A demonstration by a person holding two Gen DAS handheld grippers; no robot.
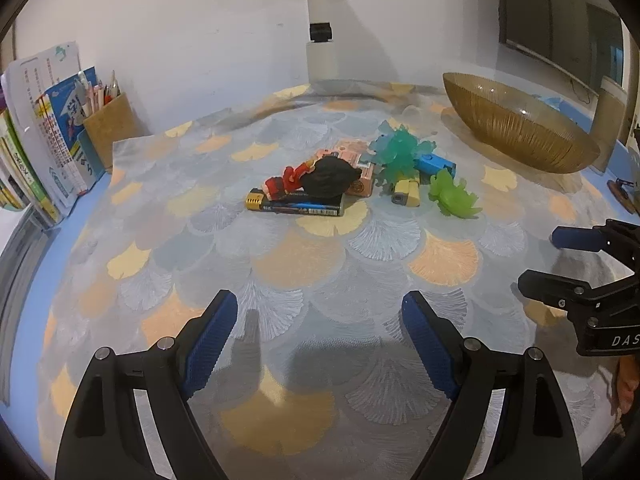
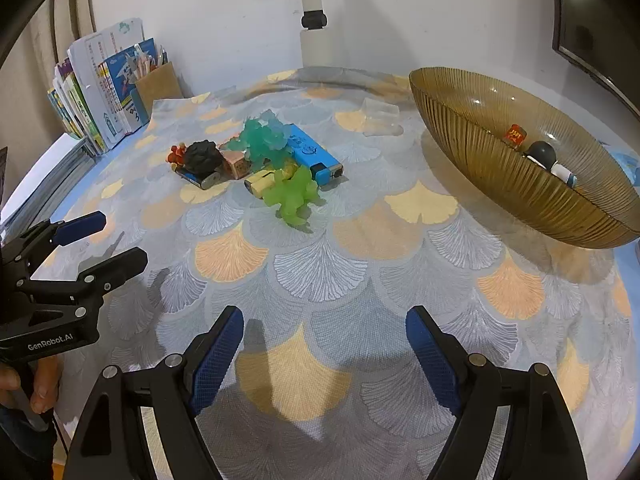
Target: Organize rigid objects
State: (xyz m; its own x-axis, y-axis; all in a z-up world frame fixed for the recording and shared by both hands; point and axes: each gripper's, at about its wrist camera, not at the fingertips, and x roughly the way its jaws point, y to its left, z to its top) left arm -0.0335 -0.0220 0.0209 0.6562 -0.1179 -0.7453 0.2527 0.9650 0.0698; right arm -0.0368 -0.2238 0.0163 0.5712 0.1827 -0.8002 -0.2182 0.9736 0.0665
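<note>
Ahead of both my tools, well beyond the fingertips, the heap of small rigid things lies in the middle of the table [image 2: 320, 272]: a blue plastic lighter [image 2: 316, 152], a green translucent toy [image 2: 294, 196], a black lumpy piece [image 2: 202, 156]. The lighter's long axis runs slantwise away from me. The amber ribbed glass bowl [image 2: 500, 184] stands off to the right, so my right tool [image 2: 324, 344] is better placed. It gapes wide and empty; my left tool [image 1: 320, 328] likewise, touching nothing.

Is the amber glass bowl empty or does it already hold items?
Not empty. The right wrist view shows the amber ribbed bowl holding a red cube, a dark ball and a white-and-blue piece.
</note>
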